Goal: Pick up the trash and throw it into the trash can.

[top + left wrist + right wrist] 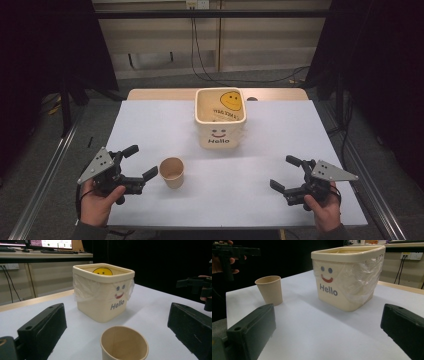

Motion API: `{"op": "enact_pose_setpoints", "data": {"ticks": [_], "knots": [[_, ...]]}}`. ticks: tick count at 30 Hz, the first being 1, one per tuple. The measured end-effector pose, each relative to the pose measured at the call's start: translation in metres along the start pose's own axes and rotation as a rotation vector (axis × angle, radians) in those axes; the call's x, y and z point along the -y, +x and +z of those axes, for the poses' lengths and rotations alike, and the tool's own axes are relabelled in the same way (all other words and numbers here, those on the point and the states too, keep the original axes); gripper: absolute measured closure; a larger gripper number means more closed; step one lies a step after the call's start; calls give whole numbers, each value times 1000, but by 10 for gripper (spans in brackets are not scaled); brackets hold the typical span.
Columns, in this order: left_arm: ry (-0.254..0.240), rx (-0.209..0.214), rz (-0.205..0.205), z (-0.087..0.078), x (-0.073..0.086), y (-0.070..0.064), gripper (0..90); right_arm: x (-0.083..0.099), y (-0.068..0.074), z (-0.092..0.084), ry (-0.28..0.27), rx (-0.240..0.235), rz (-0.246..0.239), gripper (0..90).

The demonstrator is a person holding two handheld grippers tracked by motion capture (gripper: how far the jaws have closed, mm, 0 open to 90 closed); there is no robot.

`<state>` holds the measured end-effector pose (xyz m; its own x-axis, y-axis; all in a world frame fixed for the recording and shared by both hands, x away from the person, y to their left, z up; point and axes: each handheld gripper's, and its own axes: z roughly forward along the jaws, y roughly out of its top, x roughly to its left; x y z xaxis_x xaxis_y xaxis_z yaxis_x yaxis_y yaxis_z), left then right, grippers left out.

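"Hello" under a smiley face on the cream bin [103,293], yellow smiley inside (other print unreadable)

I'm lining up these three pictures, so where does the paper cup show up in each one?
High view: paper cup left of centre, by the left gripper.
Left gripper view: bottom centre, between the jaws.
Right gripper view: upper left, standing upright.
Shared landmark: the cream Hello bin, beyond the cup in the high and left gripper views, beside it in the right gripper view.

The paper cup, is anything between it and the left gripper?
Nothing visible. The paper cup stands upright just ahead of the left gripper, whose jaws are open toward it, with bare table between them.
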<state>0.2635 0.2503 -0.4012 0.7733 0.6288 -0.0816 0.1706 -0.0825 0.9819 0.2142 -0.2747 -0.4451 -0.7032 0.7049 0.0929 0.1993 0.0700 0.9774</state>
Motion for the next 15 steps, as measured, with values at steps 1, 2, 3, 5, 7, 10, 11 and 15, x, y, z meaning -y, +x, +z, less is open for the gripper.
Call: {"op": "enact_pose_setpoints", "data": {"ticks": [1,2,3,5,7,10,11,15], "knots": [[0,0,0,0,0,0,18,0,0,0,0,0,0,0],[-2,-9,-13,0,-3,0,18,0,0,0,3,3,3,0],[4,-13,-6,-2,-9,1,18,0,0,0,0,1,0,0],[2,-19,1,-3,-14,2,18,0,0,0,-1,2,0,0],[13,-16,9,-4,-21,3,18,0,0,0,0,2,2,0],[10,-15,0,-4,-29,4,18,0,0,0,2,2,2,0],[9,-17,-9,-4,-32,4,18,0,0,0,1,-1,0,0],[10,-34,-6,-6,-48,7,18,0,0,0,1,-3,-1,0]]}}
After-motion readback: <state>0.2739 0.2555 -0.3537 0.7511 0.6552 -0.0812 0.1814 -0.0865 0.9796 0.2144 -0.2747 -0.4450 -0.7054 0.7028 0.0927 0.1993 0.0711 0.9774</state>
